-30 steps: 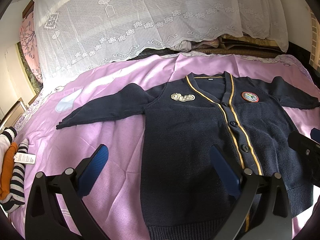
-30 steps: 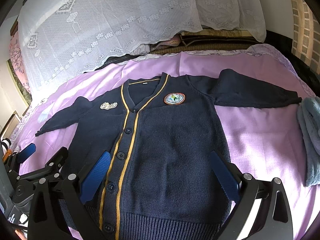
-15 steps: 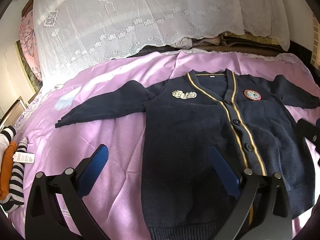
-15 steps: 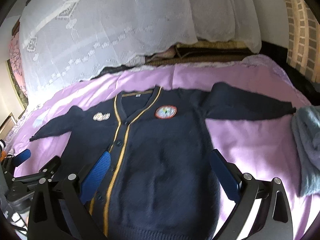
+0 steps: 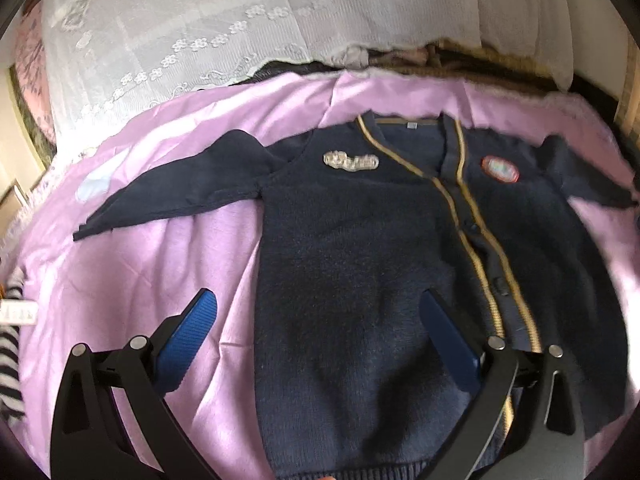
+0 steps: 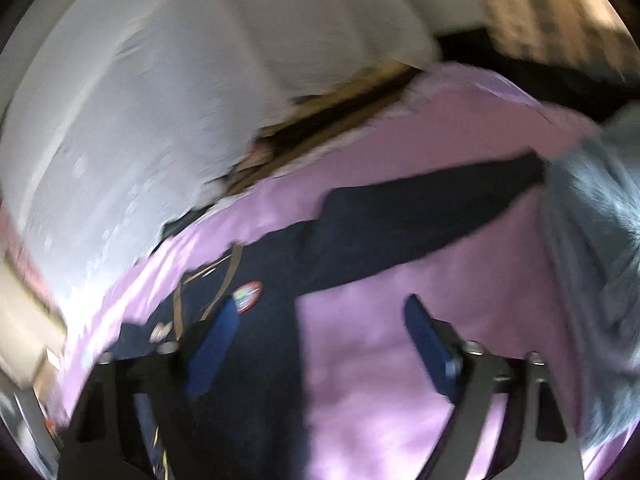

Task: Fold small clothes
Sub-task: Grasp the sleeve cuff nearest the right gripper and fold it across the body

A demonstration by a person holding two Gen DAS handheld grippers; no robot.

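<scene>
The navy cardigan (image 5: 360,280) lay flat on the purple bed (image 5: 160,264). The left gripper (image 5: 320,344) hovered, fingers apart; the right gripper (image 6: 320,344), jaws just narrowing yet empty, faced the sleeve (image 6: 420,216) at one o'clock. Rushing might snag the grey cloth (image 6: 592,280).

One navy cardigan (image 5: 360,260) lies on one bed under a purple sheet (image 5: 168,264). Two sleeves, two chest badges: one silver (image 5: 351,161), one round and red-rimmed (image 5: 500,168). One grey garment (image 6: 592,264) is at the right, one striped piece (image 5: 10,344) at the left, one lace curtain (image 5: 200,28) behind.
</scene>
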